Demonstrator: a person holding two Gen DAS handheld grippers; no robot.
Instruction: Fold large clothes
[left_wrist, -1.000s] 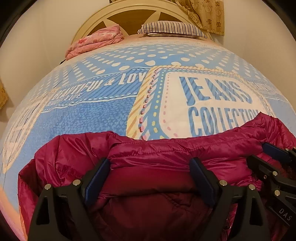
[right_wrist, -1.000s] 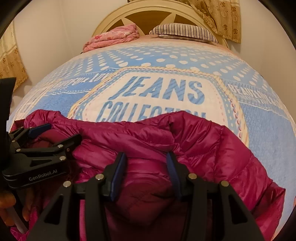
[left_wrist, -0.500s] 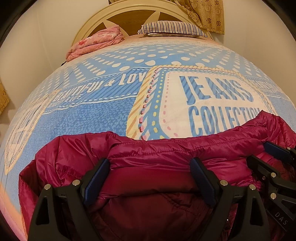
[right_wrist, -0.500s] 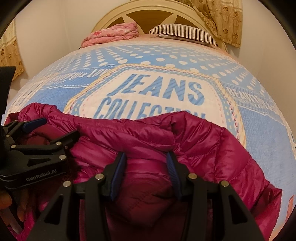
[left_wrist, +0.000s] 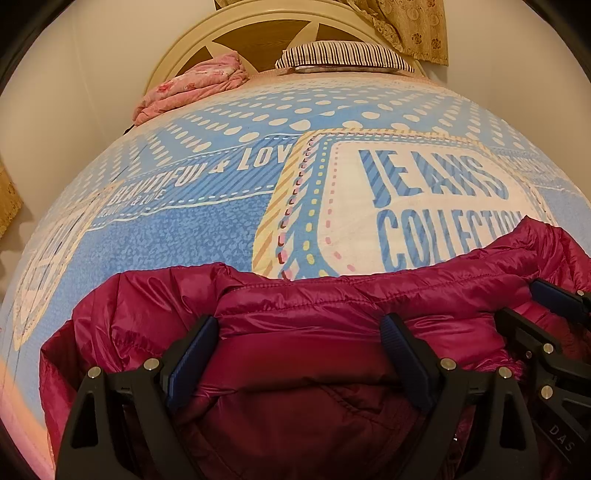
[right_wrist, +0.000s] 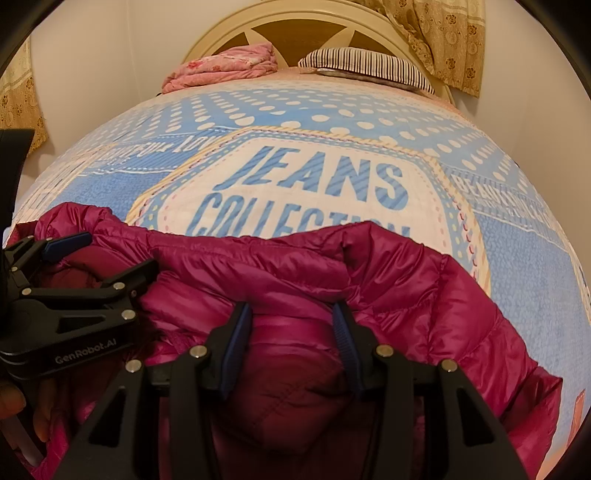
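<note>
Left tongs (left_wrist: 299, 354) spread wide, right tongs (right_wrist: 291, 336) half-spread; both straddle the jacket (left_wrist: 332, 306) edge, neither visibly pinching. Jacket bunched on bed (left_wrist: 207, 236) directly under and ahead of both tongs. Judged light, puffy, slippery (shell shines): grip the stitched seam. Long axis runs left-right across tongs.

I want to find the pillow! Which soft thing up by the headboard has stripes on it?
The striped pillow lies on the right by the headboard, flat, with dark and white stripes. The other one, the pink bundle on its left, is crumpled, flowery and has no stripes.
</note>
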